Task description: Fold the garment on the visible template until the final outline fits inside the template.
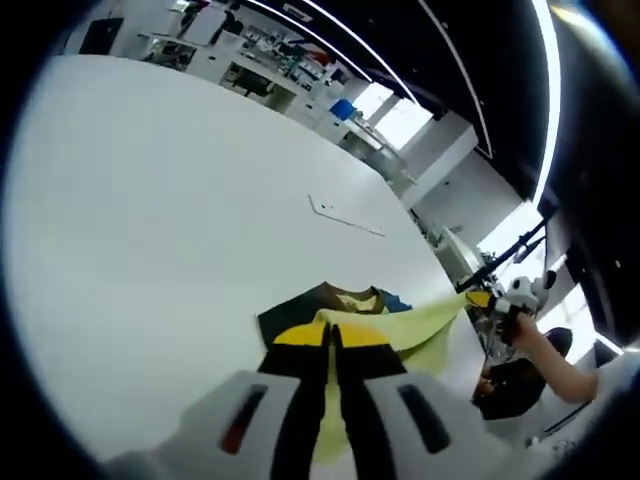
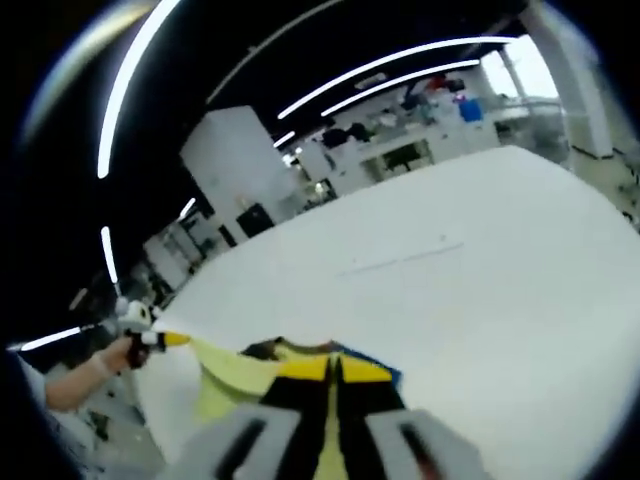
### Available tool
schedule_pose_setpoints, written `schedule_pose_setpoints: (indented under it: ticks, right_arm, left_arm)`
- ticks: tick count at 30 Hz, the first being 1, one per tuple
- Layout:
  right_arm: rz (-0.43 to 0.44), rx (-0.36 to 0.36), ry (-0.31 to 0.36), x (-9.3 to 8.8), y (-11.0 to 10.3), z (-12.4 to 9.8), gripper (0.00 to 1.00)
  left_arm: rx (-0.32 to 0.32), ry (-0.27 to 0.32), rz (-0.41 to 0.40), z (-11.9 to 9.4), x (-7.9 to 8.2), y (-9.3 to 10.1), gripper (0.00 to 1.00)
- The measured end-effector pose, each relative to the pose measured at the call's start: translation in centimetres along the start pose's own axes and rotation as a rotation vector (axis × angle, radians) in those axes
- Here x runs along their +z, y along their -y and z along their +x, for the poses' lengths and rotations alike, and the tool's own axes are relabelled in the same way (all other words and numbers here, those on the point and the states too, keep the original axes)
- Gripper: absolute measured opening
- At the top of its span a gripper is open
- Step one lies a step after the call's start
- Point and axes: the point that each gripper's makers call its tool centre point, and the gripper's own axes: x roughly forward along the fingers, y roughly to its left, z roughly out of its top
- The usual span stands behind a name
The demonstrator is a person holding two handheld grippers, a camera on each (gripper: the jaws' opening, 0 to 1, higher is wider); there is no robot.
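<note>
Above white table, both grippers pinch garment.

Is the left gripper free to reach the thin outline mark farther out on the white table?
Probably not yet: the left gripper is shut on the yellow garment; the outline mark lies unobstructed beyond.

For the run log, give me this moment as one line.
left gripper: shut on pale yellow cloth garment | right gripper: shut on garment | garment: stretched above white table | fold: incomplete
</note>
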Motion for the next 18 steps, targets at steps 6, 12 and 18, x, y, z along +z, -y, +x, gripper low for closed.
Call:
schedule_pose_setpoints:
  ticks: [6, 12, 18]
  right_arm:
    - [-0.019, 0.004, -0.003, -0.3, 1.6, 2.3, 0.0]
    - [0.007, -0.019, -0.026, -1.7, 3.4, 4.4, 0.0]
    - [0.041, -0.065, -0.07, -3.4, 5.4, 5.7, 0.0]
  left_arm:
    - [0.044, 0.013, -0.052, 1.6, -0.3, -2.0, 0.0]
    - [0.112, 0.023, -0.059, 2.8, -1.1, -4.0, 0.0]
    - [0.149, 0.008, -0.048, 3.6, -2.2, -5.4, 0.0]
